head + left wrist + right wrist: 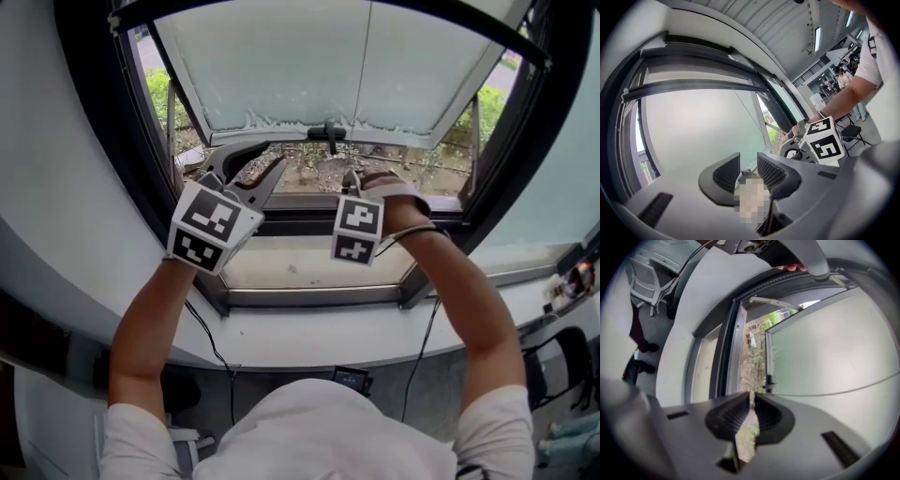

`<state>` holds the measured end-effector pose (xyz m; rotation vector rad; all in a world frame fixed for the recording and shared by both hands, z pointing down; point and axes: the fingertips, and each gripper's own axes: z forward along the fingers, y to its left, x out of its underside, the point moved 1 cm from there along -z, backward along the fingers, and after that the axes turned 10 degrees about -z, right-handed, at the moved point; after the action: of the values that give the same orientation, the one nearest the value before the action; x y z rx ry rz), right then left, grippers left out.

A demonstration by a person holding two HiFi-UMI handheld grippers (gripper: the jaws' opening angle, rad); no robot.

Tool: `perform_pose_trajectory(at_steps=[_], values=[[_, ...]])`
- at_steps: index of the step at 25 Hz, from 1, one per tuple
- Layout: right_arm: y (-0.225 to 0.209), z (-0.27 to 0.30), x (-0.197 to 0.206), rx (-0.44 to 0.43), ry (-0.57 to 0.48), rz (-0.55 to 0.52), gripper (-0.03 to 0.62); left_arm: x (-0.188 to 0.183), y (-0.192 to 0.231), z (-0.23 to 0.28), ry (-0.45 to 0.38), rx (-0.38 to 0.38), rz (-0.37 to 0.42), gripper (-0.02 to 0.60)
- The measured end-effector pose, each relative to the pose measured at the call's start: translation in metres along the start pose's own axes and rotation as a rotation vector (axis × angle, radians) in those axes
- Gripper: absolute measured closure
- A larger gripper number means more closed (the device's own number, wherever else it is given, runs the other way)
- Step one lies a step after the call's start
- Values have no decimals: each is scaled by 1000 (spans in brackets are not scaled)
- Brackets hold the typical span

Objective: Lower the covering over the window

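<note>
The window covering is gathered high up, its dark bottom bar [281, 7] crossing the top of the frame and showing as a bar [693, 86] in the left gripper view. A thin pull cord [367, 56] hangs down in front of the frosted pane [300, 66]. My right gripper [351, 174] is at the lower frame, its jaws [751, 399] shut to a sliver on the cord [853, 383]. My left gripper [251, 169] is beside it on the left, its jaws [747, 171] apart, and I see nothing between them.
The pane is swung outward, with a black handle [328, 133] on its lower edge and gravel and plants below. A white sill [309, 328] curves under the dark window frame [309, 298]. Cables [217, 356] hang under it. A chair [562, 366] stands at the right.
</note>
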<state>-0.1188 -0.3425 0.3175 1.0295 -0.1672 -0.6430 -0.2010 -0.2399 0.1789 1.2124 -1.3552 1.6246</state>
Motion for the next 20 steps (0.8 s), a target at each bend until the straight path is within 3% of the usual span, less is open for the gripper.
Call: perform_pose_trajectory(at_steps=[6,12,20], values=[[8,2,2,-25,7,17,551,-16,12,-4,3,-72,171,435],[40,11,-5,-88,10,3,551,-40,35,-9,-14,-150,275,433],[73,21,-14,-147,1,4,551,-62,72,-7,40,-257,431,433]])
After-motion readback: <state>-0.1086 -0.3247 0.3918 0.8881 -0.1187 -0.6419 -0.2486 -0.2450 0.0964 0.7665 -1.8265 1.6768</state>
